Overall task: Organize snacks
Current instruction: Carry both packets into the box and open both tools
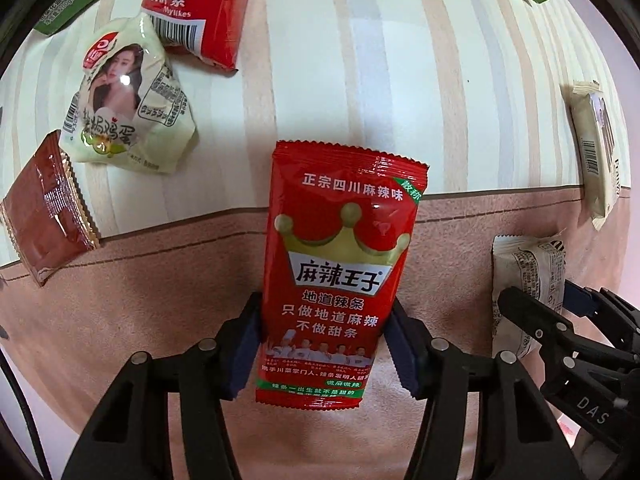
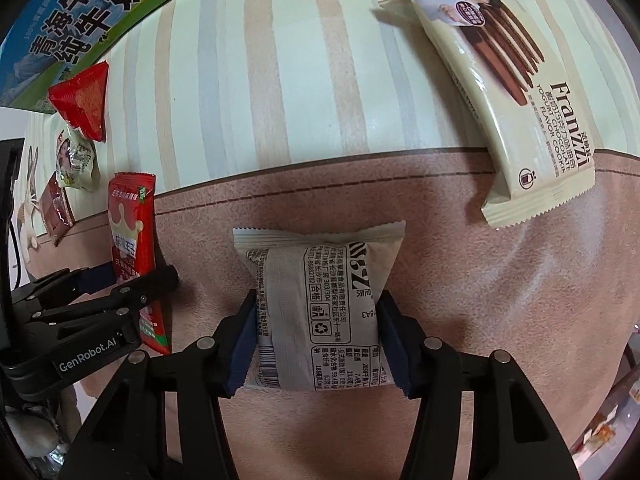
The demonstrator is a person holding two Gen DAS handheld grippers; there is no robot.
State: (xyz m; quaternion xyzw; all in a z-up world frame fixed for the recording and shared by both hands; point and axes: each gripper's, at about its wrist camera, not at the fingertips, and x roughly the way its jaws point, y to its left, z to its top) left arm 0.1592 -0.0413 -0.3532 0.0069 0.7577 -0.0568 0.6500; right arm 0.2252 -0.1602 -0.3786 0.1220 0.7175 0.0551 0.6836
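right now both grippers are loaded. the left gripper (image 1: 324,344) is closed on the lower half of the red spicy strip packet (image 1: 340,264), blue pads pressed to its two side edges, the packet standing upright above the pink-brown part of the tablecloth (image 1: 140,320). beside it, the right gripper (image 2: 318,340) is clamped the same way across the grey-white snack pack (image 2: 320,308), label side up.

to do this step well, i'd judge: keep each squeeze light, since the soft wrappers buckle, and hold the packets level while carrying them so they don't swing into each other; the two tools sit close together.

further out on the striped cloth lie the franzzi cookie pack (image 2: 508,96) to the right, and to the left the brown sachet (image 1: 48,208), the egg packet (image 1: 128,100) and the red mylikes bag (image 1: 196,12). the green milk carton (image 2: 80,16) is farthest back. grouping like with like near those seems sensible.
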